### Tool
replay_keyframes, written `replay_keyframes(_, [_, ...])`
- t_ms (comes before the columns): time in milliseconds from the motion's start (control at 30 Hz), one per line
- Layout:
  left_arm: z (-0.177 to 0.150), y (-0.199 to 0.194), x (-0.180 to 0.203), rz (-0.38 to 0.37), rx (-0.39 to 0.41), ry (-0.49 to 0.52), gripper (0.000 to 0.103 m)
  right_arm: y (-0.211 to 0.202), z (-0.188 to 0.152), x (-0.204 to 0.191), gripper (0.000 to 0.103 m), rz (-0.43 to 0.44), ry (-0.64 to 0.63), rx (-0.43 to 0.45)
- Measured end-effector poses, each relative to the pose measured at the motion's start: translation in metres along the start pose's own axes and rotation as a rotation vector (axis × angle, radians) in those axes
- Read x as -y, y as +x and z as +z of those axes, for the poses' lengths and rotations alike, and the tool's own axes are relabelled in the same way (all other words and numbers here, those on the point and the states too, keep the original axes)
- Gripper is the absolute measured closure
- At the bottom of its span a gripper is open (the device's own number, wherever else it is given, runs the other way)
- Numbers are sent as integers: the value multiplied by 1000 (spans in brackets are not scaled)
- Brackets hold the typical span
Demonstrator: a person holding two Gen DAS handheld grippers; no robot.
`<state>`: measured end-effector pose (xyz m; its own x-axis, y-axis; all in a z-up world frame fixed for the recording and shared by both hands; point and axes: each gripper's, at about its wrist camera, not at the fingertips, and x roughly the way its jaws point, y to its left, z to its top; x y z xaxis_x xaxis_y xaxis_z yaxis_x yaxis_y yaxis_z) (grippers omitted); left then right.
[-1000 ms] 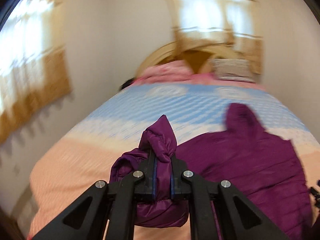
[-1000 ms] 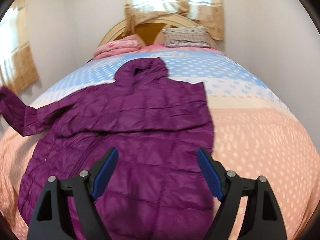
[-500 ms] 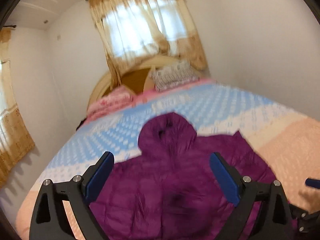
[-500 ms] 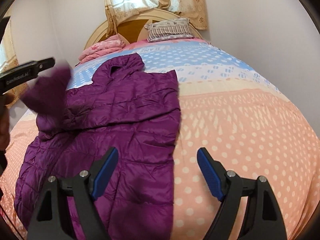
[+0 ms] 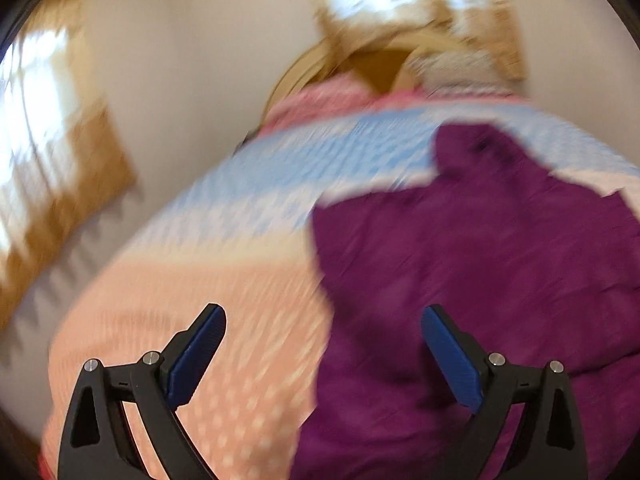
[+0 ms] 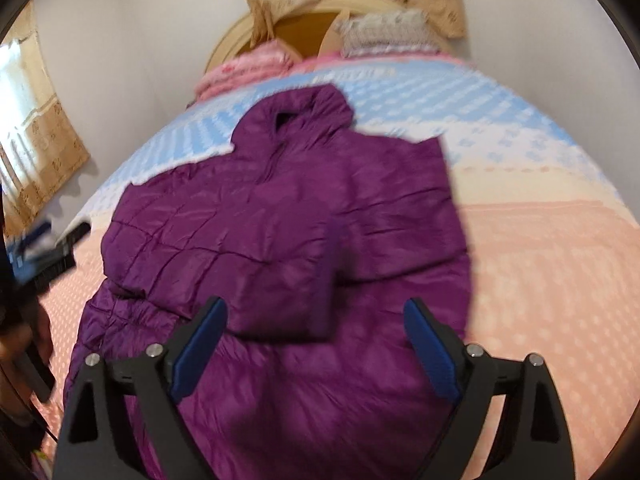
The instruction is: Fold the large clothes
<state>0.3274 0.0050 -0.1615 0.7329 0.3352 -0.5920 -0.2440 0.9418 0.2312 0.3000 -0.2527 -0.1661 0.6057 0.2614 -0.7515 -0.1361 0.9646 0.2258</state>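
Observation:
A purple hooded puffer jacket (image 6: pixel 280 208) lies front up on the bed, its hood (image 6: pixel 308 108) toward the headboard. One sleeve (image 6: pixel 280 292) is folded across its chest. My right gripper (image 6: pixel 315 305) hovers over the jacket's lower half. Its jaws are closing, with nothing pressed between the pads. My left gripper (image 5: pixel 323 314) is open and empty above the jacket's left edge, where the jacket (image 5: pixel 480 260) meets the peach bedspread (image 5: pixel 200 300). The left wrist view is blurred. In the right wrist view, the left gripper (image 6: pixel 44 252) shows blurred at the left edge.
The bedspread (image 6: pixel 540 260) is peach near me and blue farther away. A folded pink blanket (image 6: pixel 248 68) and a pillow (image 6: pixel 384 32) lie by the wooden headboard (image 6: pixel 304 24). White walls stand close on both sides of the bed. A curtained window (image 5: pixel 48 140) is on the left.
My left gripper opened and let go of the purple sleeve, which now lies across the jacket's front. The left gripper then swung down and left. The right gripper shifted left over the jacket and narrowed slightly.

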Motion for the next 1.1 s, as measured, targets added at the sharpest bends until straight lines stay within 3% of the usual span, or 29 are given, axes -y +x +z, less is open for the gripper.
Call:
replay_keyframes(33, [-10,13,-7,4,-47,-27,5,14,3,-2,42,3,-4,-38])
replay_keyframes(67, [-21,26,-12,21,-96,-46,4,20,4,-2,81,12,-8,-61])
replay_keyframes(133, [-38,46,-20,40,-178,-69,4,19,9,-1,87,4,-8,-43])
replay_keyframes(300, [-51,50,-38,38,-202,-125,4,-12,27,23,92,-87,51,84])
replay_keyframes(533, [-53,50,-28,54,-201,-57,4,11,36,55,92,-273,69,89])
replay_keyframes(633, [-51,48,-31,33,-207,-55,4,25,38,60,85,-259,86,51])
replay_keyframes(667, [-48,47,-33,21,-213,-62,4,22,38,61,80,-255,90,51])
replay_keyframes(767, [-27,38,-43,4,-173,-71,4,0,34,60,32,-289,94,98])
replay_keyframes(833, [-2,35,-50,-5,-118,-84,4,-16,34,57,31,-326,82,147])
replay_keyframes(900, [24,43,-50,-31,-95,-92,4,-27,41,53,31,-300,69,169])
replay_keyframes(1000, [62,71,-46,-44,-98,-115,4,-18,57,42,31,-239,33,132])
replay_keyframes(1100, [96,109,-35,-83,-126,-127,4,0,70,33,26,-308,-20,109])
